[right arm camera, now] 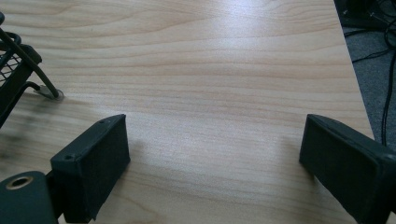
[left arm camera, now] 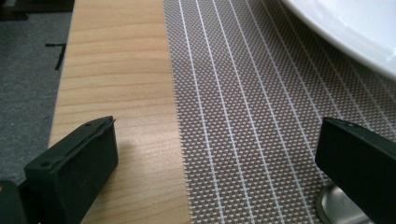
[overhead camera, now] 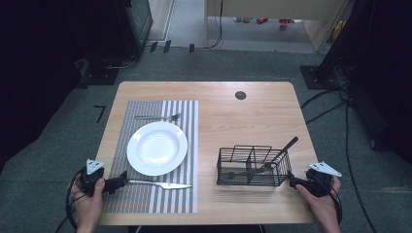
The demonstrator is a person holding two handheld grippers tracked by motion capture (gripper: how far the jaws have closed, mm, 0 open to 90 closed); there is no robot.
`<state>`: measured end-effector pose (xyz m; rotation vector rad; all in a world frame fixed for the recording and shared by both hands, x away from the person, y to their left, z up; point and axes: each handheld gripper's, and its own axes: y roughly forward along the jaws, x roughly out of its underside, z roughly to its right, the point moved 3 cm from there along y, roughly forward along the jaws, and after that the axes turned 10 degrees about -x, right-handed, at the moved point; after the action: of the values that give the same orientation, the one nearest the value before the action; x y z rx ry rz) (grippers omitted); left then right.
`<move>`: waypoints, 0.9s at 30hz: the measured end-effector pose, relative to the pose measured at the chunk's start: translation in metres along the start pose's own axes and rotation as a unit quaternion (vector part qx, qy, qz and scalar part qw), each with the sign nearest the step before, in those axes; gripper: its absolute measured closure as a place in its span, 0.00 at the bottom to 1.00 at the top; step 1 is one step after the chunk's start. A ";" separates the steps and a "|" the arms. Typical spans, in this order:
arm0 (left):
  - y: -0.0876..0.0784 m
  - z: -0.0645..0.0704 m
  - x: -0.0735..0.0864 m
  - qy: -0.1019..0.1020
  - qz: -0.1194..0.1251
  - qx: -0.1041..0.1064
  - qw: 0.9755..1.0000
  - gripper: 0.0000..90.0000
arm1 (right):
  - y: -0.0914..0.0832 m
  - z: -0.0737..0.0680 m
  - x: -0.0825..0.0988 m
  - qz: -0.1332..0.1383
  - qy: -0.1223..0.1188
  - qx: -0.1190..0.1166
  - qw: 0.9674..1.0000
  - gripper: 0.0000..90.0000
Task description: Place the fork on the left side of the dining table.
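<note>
Where the high view looks down on the wooden surface (overhead camera: 252, 111), a striped mat (overhead camera: 187, 121) lies on its left half, and a white plate (overhead camera: 157, 147) rests on the middle of this mat. A fork (overhead camera: 158, 117) lies on the mat just beyond the plate, and a knife (overhead camera: 160, 184) lies on the mat on the near side of the plate, its blade pointing to the right. On the right half stands a black wire basket (overhead camera: 252, 166) with compartments; a dark utensil (overhead camera: 283, 151) leans out of its right compartment. A small dark round spot (overhead camera: 240, 95) is near the far edge. The left tool (overhead camera: 116, 183) is at the near left edge of the mat, held by the left hand (overhead camera: 88, 201), and its tip is at the knife handle; from here I cannot tell if it touches. The right tool (overhead camera: 294, 182) is just beside the right end of the basket, held by the right hand (overhead camera: 320, 204).

In the left gripper view, the left tool (left arm camera: 215, 149) has its jaws wide apart, one over the bare wood and one over the mat (left arm camera: 252, 121). The rounded metal end of the knife (left arm camera: 336, 210) shows under the right jaw. The rim of the plate (left arm camera: 355, 32) is at the top right.

In the right gripper view, the right tool (right arm camera: 215, 154) is also wide, with nothing between its jaws, only bare wood (right arm camera: 210, 60). A corner of the basket (right arm camera: 18, 70) stands at the left edge, apart from the jaws.
</note>
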<state>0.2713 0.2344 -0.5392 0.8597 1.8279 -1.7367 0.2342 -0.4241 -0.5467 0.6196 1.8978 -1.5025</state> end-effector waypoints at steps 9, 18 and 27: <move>0.001 0.003 0.000 0.010 -0.002 -0.009 1.000 0.00 | 0.000 0.000 0.000 0.000 0.000 0.000 1.000 0.09; 0.001 0.004 0.000 0.012 -0.002 -0.011 1.000 0.00 | 0.000 0.000 0.000 0.000 0.000 0.000 1.000 0.09; 0.001 0.004 0.000 0.012 -0.002 -0.011 1.000 0.00 | 0.000 0.000 0.000 0.000 0.000 0.000 1.000 0.09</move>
<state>0.2717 0.2308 -0.5403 0.8721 1.8613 -1.7133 0.2341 -0.4241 -0.5467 0.6200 1.8979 -1.5026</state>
